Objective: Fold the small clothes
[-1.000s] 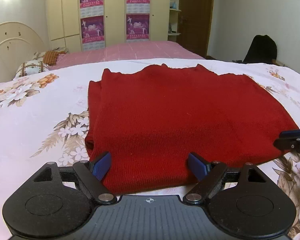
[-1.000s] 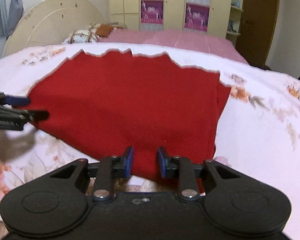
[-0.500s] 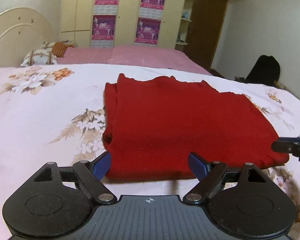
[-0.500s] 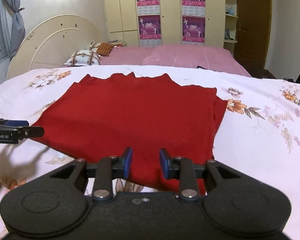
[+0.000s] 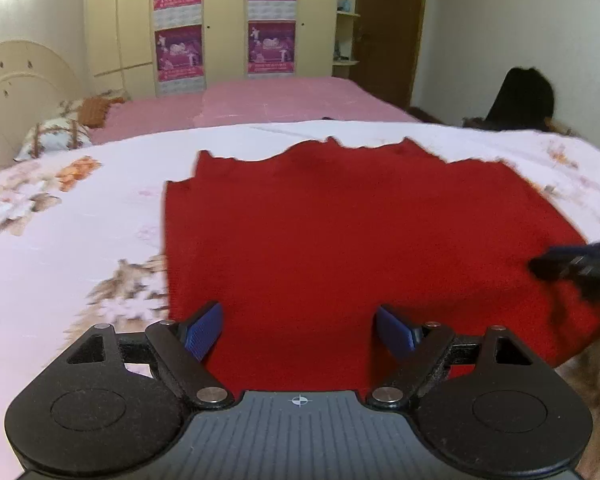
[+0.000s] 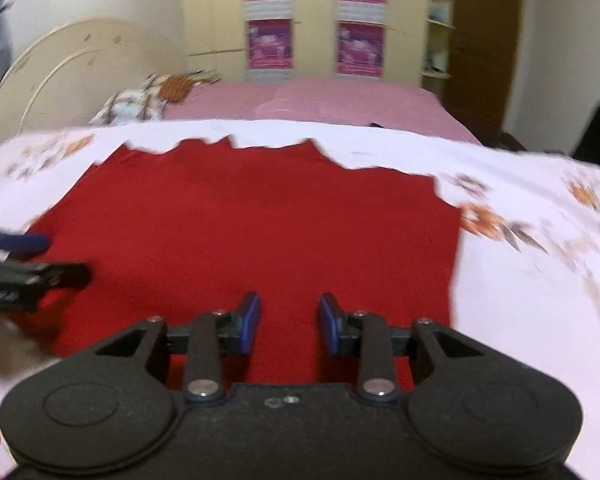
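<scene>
Floral bed sheet carries the red sweater, lying flat with its near hem under both grippers (neckline farthest away). Left gripper jaws wide, right gripper jaws narrower; both empty.

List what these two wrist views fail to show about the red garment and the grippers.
- Red garment: near hem hidden behind the left gripper body, left wrist view.
- Same hem behind the right gripper, right wrist view.
- Garment type: folded, blurred; cannot tell.
</scene>
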Motion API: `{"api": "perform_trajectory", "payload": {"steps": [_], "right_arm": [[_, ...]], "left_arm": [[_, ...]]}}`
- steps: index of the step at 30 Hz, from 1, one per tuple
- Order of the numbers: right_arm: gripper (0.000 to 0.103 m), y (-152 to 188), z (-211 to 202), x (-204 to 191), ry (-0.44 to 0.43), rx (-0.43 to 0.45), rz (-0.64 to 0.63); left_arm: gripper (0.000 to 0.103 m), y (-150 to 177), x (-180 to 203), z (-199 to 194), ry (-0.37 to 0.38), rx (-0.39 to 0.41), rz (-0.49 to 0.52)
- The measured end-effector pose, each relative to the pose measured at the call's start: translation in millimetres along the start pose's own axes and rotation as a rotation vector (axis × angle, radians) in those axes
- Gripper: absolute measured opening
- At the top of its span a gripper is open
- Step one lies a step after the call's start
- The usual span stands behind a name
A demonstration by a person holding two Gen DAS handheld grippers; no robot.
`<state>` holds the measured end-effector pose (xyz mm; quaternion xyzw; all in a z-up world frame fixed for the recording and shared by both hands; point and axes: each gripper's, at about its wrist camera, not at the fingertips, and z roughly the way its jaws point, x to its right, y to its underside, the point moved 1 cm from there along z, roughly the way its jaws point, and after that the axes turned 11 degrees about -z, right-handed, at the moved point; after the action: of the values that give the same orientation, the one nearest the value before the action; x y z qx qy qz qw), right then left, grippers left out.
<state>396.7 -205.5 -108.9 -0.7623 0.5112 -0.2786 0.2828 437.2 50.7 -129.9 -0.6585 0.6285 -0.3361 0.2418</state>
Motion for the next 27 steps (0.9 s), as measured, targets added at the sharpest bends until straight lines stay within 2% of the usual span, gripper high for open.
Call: {"api": "perform_trajectory", "payload": {"steps": [3, 4, 5, 8, 11, 13, 15, 17, 18, 20, 24, 27], "right_arm": [[0.032, 1, -1, 4, 0.006, -0.009, -0.01], [0.033, 1, 0, 1, 0.013, -0.013, -0.026], [0.034, 1, 0, 0, 0.015, -0.014, -0.031], [0.034, 0, -1, -2, 0.018, -0.013, -0.019], [0.034, 0, -24, 1, 0.011, 0.055, 0.0], [0.034, 1, -37, 5, -0.001, 0.08, 0.016], [0.034, 4, -47, 9, -0.019, 0.086, 0.031], [0.034, 7, -53, 9, -0.026, 0.076, 0.034], [0.034, 10, -56, 8, -0.032, 0.071, 0.038], [0.034, 14, -61, 6, -0.047, 0.066, 0.06], [0.035, 17, -67, -5, -0.061, 0.066, 0.085], [0.035, 15, -69, -15, -0.083, 0.073, 0.087]], "left_arm": [[0.084, 5, -2, 0, -0.005, 0.009, 0.018], [0.088, 5, -1, 0, -0.004, 0.007, 0.023], [0.092, 4, 0, 1, 0.0, 0.003, 0.019], [0.092, 0, -2, -10, 0.016, 0.009, -0.022], [0.092, 4, -22, -40, 0.072, 0.037, -0.176], [0.092, 15, -40, -57, 0.105, 0.045, -0.313], [0.092, 32, -55, -67, 0.175, 0.012, -0.434], [0.092, 49, -61, -73, 0.201, -0.006, -0.503], [0.092, 55, -67, -71, 0.225, -0.02, -0.576], [0.091, 72, -79, -62, 0.293, -0.035, -0.786], [0.091, 87, -77, -58, 0.292, 0.07, -0.981], [0.091, 86, -69, -49, 0.269, 0.12, -1.039]]}}
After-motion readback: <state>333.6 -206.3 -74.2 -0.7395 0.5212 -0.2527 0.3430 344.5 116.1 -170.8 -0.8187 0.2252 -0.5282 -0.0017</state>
